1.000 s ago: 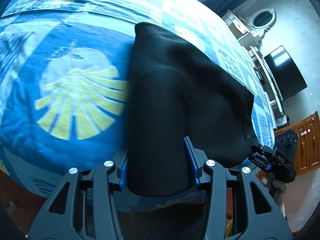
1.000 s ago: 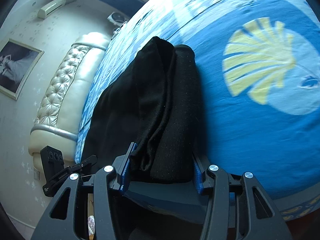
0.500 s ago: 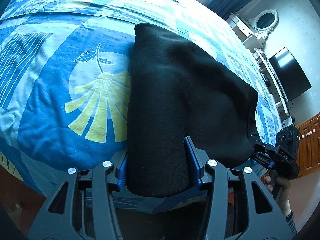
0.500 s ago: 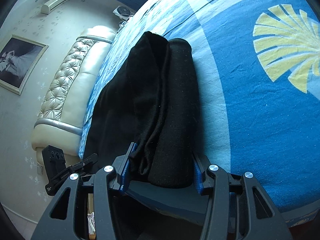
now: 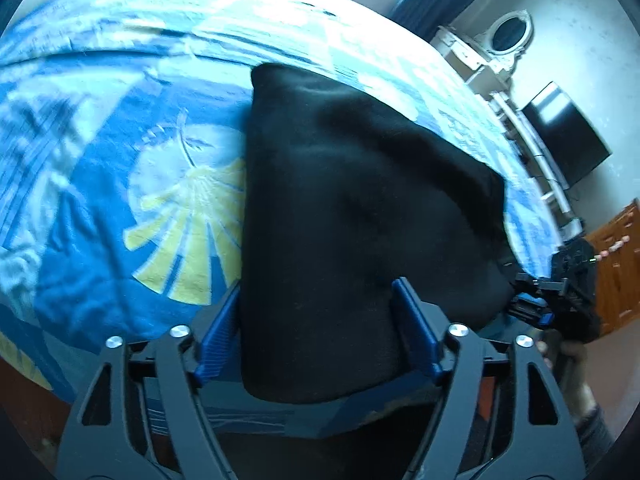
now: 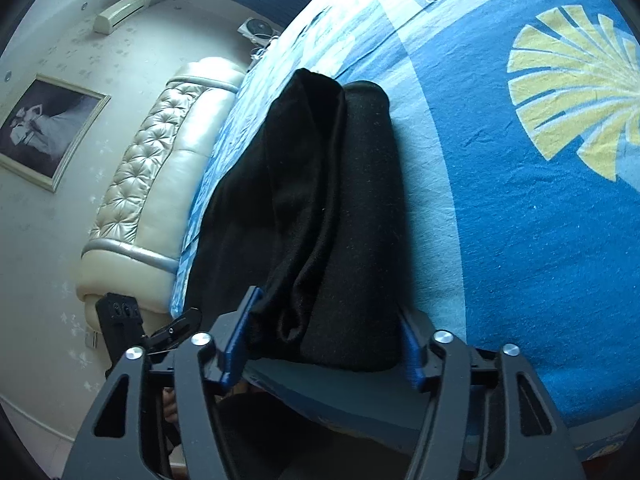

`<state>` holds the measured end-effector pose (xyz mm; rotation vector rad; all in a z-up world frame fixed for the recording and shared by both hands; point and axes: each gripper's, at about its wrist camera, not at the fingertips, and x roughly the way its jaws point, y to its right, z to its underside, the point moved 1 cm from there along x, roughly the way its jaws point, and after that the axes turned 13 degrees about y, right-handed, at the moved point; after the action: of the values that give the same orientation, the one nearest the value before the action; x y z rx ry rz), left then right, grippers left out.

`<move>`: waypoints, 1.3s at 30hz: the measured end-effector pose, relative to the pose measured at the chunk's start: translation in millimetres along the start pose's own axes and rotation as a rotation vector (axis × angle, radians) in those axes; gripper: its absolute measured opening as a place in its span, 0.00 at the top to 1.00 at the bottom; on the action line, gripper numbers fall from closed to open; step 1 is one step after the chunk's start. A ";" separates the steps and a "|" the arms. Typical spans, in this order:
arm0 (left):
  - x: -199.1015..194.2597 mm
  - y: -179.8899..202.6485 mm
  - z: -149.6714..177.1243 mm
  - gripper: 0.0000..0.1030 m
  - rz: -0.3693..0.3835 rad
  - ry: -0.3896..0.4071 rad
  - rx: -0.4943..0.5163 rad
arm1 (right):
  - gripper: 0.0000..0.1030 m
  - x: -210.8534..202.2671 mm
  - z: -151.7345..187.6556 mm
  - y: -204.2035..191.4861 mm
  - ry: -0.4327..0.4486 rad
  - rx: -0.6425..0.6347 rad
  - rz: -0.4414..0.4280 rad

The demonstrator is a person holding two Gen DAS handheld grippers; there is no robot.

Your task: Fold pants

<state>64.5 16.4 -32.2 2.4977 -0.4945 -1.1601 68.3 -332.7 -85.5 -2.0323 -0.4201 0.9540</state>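
From my left gripper (image 5: 320,328) I see its two blue ribbed pads clamped on a thick bundle of the black pants (image 5: 352,208), a matte, fleecy knit that looks soft and slightly fuzzy. The pants lie doubled over on the bed (image 5: 80,264), whose cotton cover is printed in blues with a pale disc and a yellow fan-shaped leaf; the left view is a little blurred. My right gripper (image 6: 320,328) is likewise closed on the other end of the same fold, and there I can see two layers: a smoother, draping layer to the left and a coarser, nubbly roll to the right. Beyond the pants stands a cream headboard (image 6: 160,176) of tufted, glossy leather with a grey band. A framed black-and-white photograph (image 6: 44,128) hangs on the speckled wall. I can read no brand or lettering anywhere.
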 end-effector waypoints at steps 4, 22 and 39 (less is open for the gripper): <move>-13.8 -10.5 -4.4 0.23 0.069 0.000 -0.038 | 0.31 -12.4 -6.8 -0.8 -0.018 -0.008 0.009; 65.0 -63.5 -83.2 0.15 0.122 -0.016 -0.192 | 0.25 61.1 -99.4 17.3 0.023 0.085 -0.080; 93.3 -32.8 -104.8 0.74 0.055 -0.017 0.042 | 0.63 63.3 -96.3 -8.7 0.081 -0.121 0.027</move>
<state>208.0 20.3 -44.5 2.4946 -0.5946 -1.1625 182.8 -342.9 -73.4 -2.1837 -0.4159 0.8775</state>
